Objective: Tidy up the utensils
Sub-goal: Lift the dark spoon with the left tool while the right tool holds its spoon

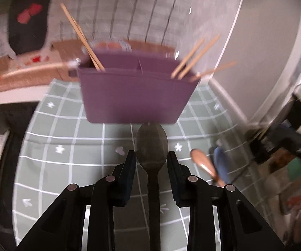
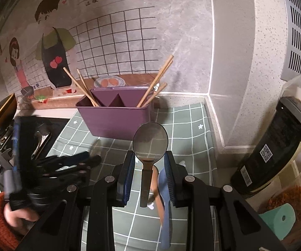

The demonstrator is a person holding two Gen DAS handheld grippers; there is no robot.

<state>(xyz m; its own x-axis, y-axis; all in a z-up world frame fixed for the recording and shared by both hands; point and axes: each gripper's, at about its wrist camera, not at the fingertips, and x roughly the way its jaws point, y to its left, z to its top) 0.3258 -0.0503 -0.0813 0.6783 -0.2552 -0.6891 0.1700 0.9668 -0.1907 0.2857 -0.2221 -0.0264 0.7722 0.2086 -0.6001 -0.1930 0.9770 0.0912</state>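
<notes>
spoons: a dark spoon [image 1: 152,146] sits between the left gripper [image 1: 151,156] fingers, a steel spoon [image 2: 150,141] between the right gripper [image 2: 150,159] fingers, both near the purple caddy [image 2: 117,115] | jaws: apart at bowls, grip on handles unclear | risk: loose spoon slips onto checked mat [image 2: 192,121], or catches chopsticks [image 2: 156,81] and tips caddy

My left wrist view looks forward and down along its fingers, close on the purple holder [image 1: 137,92] and green mat [image 1: 66,142]. My right wrist view faces the same holder [image 2: 117,119] from farther back and rightward, sharing mat [image 2: 188,125] and chopsticks [image 2: 156,79].
</notes>
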